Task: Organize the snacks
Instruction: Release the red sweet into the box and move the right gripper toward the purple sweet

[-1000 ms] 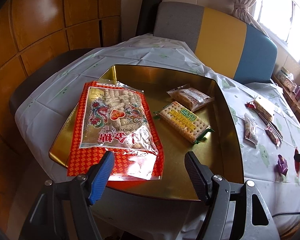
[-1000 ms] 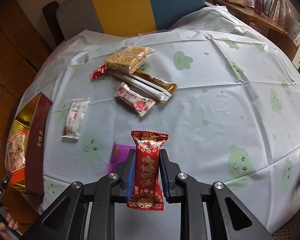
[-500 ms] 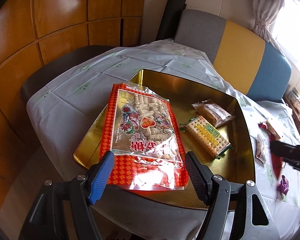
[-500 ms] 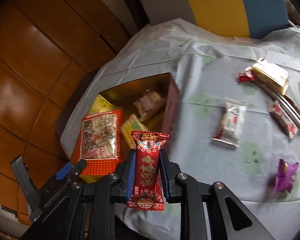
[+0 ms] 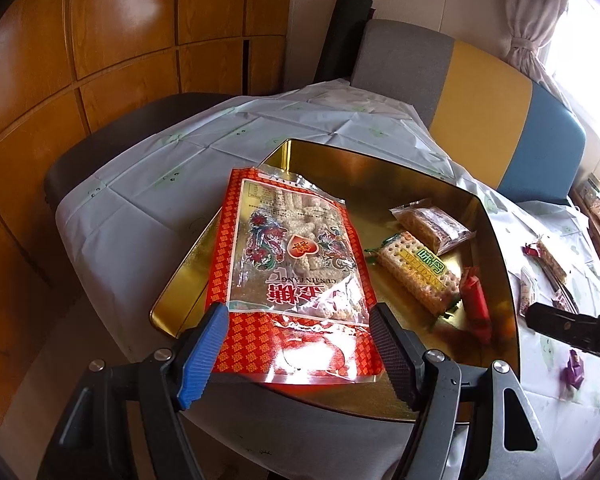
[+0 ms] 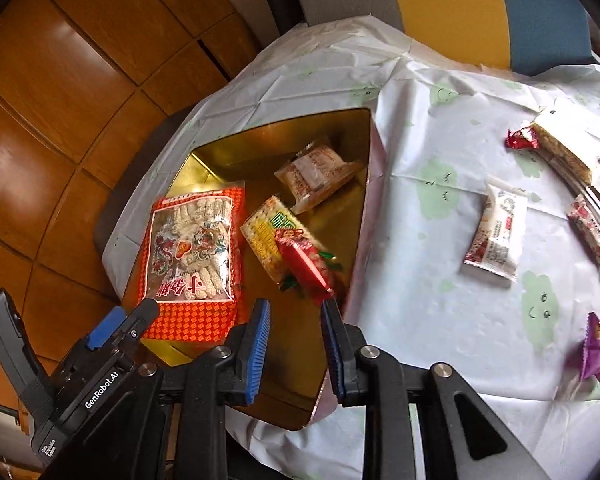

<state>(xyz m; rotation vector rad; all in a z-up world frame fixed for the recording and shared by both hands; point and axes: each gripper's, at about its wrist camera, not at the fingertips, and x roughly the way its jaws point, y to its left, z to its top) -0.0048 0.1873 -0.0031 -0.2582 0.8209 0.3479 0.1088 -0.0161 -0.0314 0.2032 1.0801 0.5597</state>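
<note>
Red candy [image 6: 304,266] blurred over gold box [image 6: 362,216]; right tongs [image 6: 296,344] opening, empty; left tongs [image 5: 300,354] wide, empty.

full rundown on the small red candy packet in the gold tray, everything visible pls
The small red candy packet is a glossy foil pillow pack with gold print and crimped ends, motion-blurred in both views. It is inside the gold metal tray, near its right wall, slanted across one end of the green-and-yellow cracker pack. Whether it has settled flat is unclear. The right gripper, jaws opening, no longer holds it; nothing is between its pads.
</note>
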